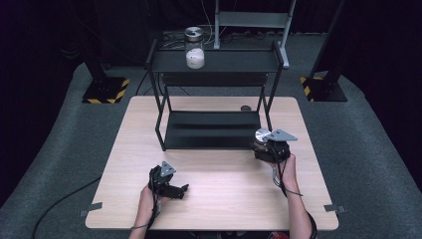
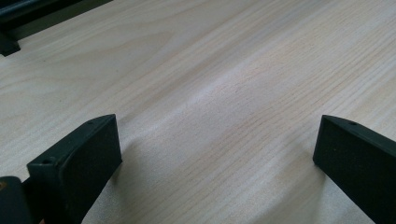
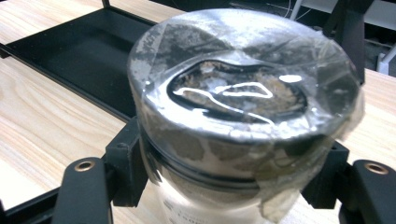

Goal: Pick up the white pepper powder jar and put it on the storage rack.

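A jar with a worn silver lid wrapped in clear tape sits between the jaws of my right gripper, which is shut on its neck. In the high view this jar and my right gripper are at the right front leg of a black two-tier shelf. A second jar with white powder stands on the shelf's top tier. My left gripper rests low over the wooden table at the front left. Its jaws are wide open in the left gripper view with bare wood between them.
A small dark object lies on the table behind the shelf's right side. The shelf's lower tray is bare and lies just left of the held jar. Black stands with hazard-striped bases flank the table on the grey floor.
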Demonstrator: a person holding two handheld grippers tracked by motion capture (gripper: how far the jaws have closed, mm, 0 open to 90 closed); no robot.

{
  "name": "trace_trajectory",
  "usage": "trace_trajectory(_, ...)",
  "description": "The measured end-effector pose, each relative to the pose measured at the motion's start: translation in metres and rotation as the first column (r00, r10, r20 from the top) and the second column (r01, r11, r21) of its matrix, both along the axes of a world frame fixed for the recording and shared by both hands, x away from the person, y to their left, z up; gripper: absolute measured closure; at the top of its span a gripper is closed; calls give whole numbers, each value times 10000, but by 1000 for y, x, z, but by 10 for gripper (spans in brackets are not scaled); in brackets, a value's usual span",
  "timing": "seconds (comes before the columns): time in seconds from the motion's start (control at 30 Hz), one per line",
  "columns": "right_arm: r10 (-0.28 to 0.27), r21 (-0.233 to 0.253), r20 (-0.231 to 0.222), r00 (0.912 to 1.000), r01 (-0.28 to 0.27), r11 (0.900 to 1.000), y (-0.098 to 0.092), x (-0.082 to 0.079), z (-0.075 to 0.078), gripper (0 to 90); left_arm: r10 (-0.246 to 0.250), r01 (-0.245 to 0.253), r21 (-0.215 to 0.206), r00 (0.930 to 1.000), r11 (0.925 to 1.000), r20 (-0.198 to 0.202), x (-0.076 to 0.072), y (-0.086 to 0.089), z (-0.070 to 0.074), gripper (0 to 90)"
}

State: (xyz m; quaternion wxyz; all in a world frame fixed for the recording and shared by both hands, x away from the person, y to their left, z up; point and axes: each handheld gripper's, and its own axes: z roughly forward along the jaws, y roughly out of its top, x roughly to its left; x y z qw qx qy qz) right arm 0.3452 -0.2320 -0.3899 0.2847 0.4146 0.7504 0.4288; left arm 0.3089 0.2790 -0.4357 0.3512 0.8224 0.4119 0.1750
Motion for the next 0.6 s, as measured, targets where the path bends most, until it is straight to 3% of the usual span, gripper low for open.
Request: trace_trajectory(0.6,283,15,298,9992,-284,9996,3,1,17,299,1,-1,3,10000,10000,-2,0,0,0,2)
